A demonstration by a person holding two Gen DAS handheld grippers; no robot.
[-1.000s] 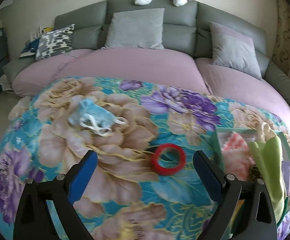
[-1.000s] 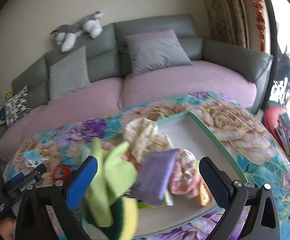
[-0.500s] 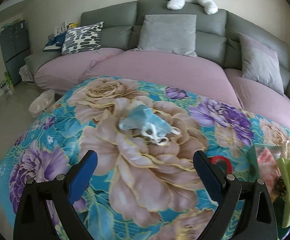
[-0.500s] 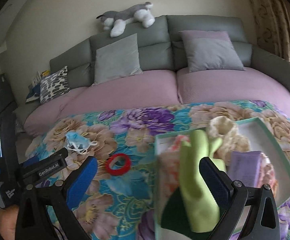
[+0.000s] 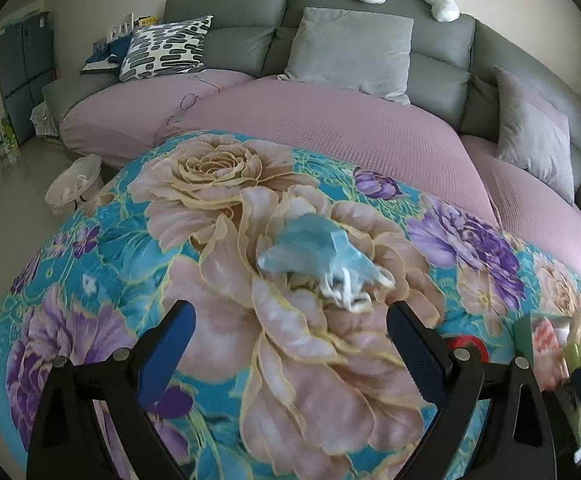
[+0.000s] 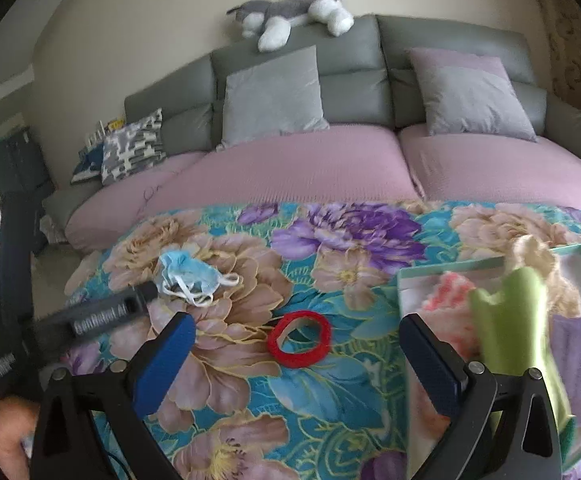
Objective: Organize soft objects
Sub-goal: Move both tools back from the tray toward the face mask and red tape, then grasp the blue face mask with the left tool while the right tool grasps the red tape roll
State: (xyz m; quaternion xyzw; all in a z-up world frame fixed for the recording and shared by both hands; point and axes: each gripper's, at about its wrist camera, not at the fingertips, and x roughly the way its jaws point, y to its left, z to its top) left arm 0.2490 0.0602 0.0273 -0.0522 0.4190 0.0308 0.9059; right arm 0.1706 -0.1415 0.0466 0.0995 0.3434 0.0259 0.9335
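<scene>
Both your tongs — left tongs and right tongs — gape apart and empty over the floral cloth, the crumpled blue mask just ahead of the left, the red ring between the right's fingers.

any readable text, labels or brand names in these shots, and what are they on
"GenRobot AI": white lettering on the dark side of the left gripper, seen in the right wrist view, slightly blurred.
White lettering on the black body behind it: too blurred to read.
Yellow item behind the patterned cushion: too small to read.
</scene>
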